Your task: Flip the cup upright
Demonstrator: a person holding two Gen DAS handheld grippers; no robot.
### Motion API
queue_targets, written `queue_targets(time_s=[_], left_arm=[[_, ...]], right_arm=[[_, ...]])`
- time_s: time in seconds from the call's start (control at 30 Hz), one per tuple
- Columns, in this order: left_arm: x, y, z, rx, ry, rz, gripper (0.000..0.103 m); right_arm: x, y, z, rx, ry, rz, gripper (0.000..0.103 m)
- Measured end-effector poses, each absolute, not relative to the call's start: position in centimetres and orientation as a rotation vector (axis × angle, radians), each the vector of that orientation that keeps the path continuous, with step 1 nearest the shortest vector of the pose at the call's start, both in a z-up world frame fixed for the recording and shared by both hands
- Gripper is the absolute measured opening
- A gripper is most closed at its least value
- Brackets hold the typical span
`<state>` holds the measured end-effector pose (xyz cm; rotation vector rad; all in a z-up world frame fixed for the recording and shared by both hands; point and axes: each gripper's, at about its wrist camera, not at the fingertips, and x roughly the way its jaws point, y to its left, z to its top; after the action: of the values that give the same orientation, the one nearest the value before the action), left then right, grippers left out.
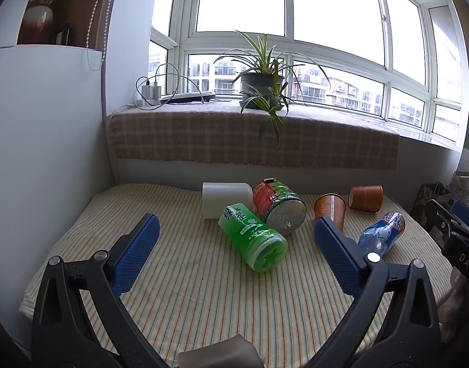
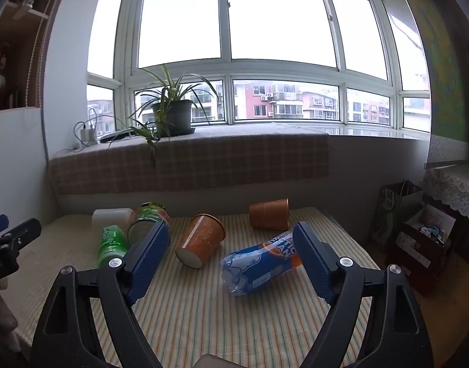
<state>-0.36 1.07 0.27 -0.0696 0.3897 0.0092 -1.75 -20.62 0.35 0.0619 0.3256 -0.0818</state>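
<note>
Left gripper (image 1: pixel 236 234) has its blue-padded fingers spread wide, holding nothing, over the striped desk (image 1: pixel 179 291). Right gripper (image 2: pixel 231 240) is wide apart too, empty. The orange paper cup (image 2: pixel 200 240) lies tipped on its side mid-frame between the right fingers, beside a crumpled blue plastic bottle (image 2: pixel 259 259).

Left gripper (image 1: pixel 234 230) jaws wide apart, empty, above striped tablecloth (image 1: pixel 188 291). Green plastic bottle (image 1: pixel 253 239) lying down, touching red-green can (image 1: pixel 279 207). Two orange paper cups (image 1: pixel 329 210) (image 1: pixel 366 197) on sides. Blue-labelled plastic bottle (image 1: pixel 381 234) beside right finger.
</note>
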Motion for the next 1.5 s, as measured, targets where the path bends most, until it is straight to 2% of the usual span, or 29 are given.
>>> queue_targets(time_s=[1.5], left_arm=[[0.0, -0.2, -0.5, -0.057, 0.390, 0.008, 0.102]], right_arm=[[-1.7, -20.8, -0.3, 0.071, 0.347, -0.065, 0.083]])
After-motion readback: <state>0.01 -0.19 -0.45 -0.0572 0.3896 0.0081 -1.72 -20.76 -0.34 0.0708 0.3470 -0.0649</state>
